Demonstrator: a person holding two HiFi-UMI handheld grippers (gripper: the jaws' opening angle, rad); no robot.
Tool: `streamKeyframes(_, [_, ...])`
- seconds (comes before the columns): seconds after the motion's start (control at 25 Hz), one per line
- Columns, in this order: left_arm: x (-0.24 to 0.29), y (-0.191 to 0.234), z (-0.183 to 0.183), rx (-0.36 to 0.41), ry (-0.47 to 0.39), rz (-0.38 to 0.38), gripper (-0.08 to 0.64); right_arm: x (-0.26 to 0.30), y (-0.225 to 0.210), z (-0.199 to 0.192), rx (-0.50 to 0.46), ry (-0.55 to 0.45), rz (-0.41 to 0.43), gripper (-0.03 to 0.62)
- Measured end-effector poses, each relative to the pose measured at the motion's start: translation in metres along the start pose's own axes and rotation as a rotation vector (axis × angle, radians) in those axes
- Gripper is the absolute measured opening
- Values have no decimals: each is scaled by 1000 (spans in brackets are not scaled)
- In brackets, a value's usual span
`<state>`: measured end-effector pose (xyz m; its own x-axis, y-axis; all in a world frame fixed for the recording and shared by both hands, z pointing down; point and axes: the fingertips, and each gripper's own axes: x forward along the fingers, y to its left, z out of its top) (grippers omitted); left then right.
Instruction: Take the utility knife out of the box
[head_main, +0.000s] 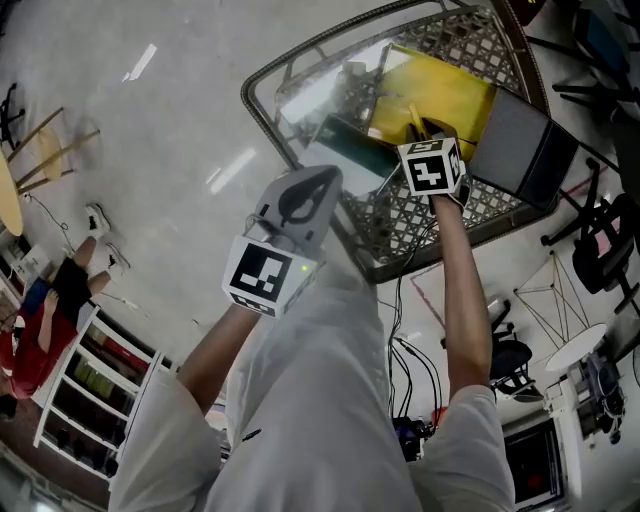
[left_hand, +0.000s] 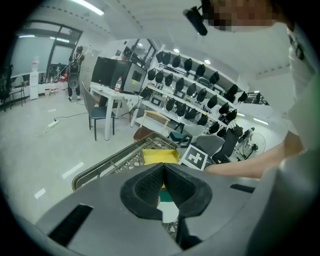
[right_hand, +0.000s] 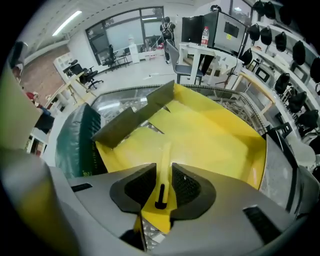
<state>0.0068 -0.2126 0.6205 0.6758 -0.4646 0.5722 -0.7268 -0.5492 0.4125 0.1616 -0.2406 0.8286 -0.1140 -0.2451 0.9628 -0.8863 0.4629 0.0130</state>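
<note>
Table (head_main: 262, 88): lattice top, carries the box.
Box (right_hand: 220, 125): yellow, open, with the knife on its floor.
Green pack (right_hand: 75, 140): at the box's 9 o'clock, out of the way.
Grey flap (right_hand: 132, 120): at the knife's 11 o'clock, could crowd the lift.
Right gripper (right_hand: 162, 172): jaws narrowly apart, straddling the knife.
Left gripper (left_hand: 163, 167): closed, empty.
Utility knife (right_hand: 164, 157): likely light, stiff and slick; grip mid-handle by the slider.

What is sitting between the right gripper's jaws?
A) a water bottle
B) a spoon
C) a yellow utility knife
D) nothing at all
C: the right gripper view shows the yellow utility knife lying inside the yellow box, between the jaws of the right gripper.
</note>
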Motion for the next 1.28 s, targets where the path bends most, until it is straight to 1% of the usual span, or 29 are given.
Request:
streamKeyframes(0.16, [-2, 0, -4, -1, 3, 0, 3, 4, -3, -3, 4, 30, -9, 80])
streamKeyframes(0.28, [-4, 0, -4, -2, 5, 4, 3, 5, 1, -3, -24, 42, 3, 46])
streamKeyframes(0.32, [-5, 0, -2, -2, 0, 5, 3, 5, 2, -3, -32, 44, 3, 43])
streamKeyframes(0.36, [-6, 0, -1, -1, -4, 5, 3, 5, 1, -3, -31, 44, 4, 43])
streamKeyframes(0.44, [-8, -1, -1, 5, -9, 4, 3, 2, 0, -2, 3, 27, 8, 43])
streamKeyframes(0.52, [-11, -3, -1, 12, -12, -2, 3, -4, -1, 2, 45, -6, 11, 41])
streamKeyframes(0.8, [-33, -20, 7, 44, -39, -29, 3, -54, 6, 15, 81, -133, -28, 41])
streamKeyframes(1.08, [-62, -42, 16, 94, -62, -63, 3, -129, 13, 22, 155, -273, -93, 41])
streamKeyframes(1.28, [-91, -53, 27, 127, -84, -68, 3, -192, 24, 26, 212, -378, -133, 41])
